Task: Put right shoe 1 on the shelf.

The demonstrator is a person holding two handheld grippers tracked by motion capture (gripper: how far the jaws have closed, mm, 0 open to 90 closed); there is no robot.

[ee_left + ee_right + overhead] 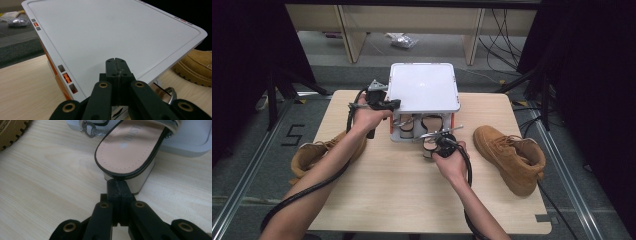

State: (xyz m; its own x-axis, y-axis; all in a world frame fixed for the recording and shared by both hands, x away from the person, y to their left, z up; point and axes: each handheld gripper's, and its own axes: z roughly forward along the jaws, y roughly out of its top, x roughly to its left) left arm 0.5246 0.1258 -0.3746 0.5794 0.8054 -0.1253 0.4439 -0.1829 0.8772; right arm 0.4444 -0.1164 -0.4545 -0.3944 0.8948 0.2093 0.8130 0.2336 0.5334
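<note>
Right gripper view showed the right gripper (pixel 117 185) fully closed, empty, tips touching the pink-insoled block-heeled sandal (pixel 130 147); left gripper (pixel 117 64) likewise closed over the white plastic lid (pixel 112 32).

high view: even overhead light, table (pixel 412 200) bright, surroundings at both sides near black; picture soft, low detail. white lid (pixel 424 86) pale, faint sheen. left gripper view: lid (pixel 112 32) evenly lit, no hard glare; near jaws slightly blurred. right gripper view: sandal (pixel 130 150) sharp, soft shadow under heel.
</note>
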